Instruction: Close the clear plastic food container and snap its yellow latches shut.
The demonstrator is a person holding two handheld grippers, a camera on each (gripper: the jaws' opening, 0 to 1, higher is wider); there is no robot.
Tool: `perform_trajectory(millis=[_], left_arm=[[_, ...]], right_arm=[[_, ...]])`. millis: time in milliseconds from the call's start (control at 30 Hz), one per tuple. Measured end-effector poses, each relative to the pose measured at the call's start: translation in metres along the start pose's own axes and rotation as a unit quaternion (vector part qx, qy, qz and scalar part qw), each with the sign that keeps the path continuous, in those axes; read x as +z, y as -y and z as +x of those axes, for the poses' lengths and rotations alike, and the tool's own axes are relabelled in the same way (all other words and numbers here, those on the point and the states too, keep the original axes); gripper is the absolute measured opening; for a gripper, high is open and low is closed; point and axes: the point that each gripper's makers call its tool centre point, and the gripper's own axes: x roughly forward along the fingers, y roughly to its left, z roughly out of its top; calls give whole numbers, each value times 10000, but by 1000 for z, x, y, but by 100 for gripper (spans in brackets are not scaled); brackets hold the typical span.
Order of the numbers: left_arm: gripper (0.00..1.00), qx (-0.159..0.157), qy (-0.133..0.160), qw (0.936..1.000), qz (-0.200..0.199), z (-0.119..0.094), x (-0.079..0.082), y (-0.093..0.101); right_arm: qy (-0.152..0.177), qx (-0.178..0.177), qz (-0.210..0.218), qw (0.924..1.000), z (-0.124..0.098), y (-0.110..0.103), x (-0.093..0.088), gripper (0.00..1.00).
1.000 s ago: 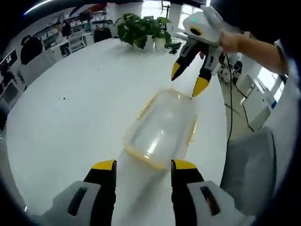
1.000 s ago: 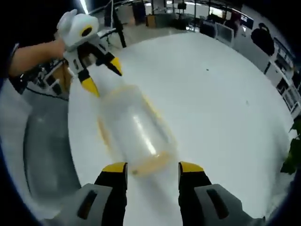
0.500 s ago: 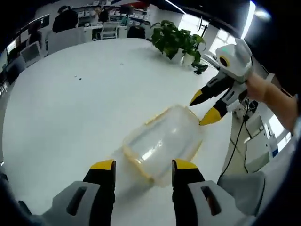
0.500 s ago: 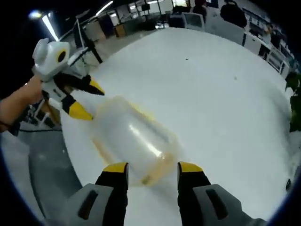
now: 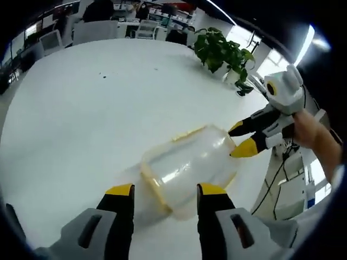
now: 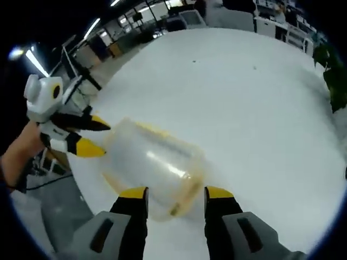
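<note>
Now both claws open, gripping nothing: left claw (image 5: 165, 190) and right claw (image 6: 176, 193) at opposite ends of the container (image 5: 187, 165), which sits just ahead on the table (image 5: 81, 119). Risk: uneven push skids it, latches (image 6: 181, 203) miss.

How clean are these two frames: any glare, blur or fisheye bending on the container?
Left gripper view: the container is fairly sharp, a pale glare streak on its clear lid, and the table edge bows strongly. Right gripper view: the container looks softer and smeared, with a bright streak; ceiling lights flare at upper left.
</note>
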Motion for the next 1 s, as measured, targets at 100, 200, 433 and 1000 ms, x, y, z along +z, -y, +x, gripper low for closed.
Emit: perform_trajectory(millis=[100,200,433,1000], left_arm=[[45,13,49,9999,-89,1,-1,0],[44,4,56,9998,-185,3,-3,0],[38,-56,82,9994,-328,7,-4,1],[35,-184,69,9985,-509,15,-6,5]], right_arm=[[44,35,114,9999,2,-1,-1,38],[132,46,224,9997,2,0,1,38],[151,65,280,9995,2,0,2,38],[59,197,421,9989,5,0,-1,35]])
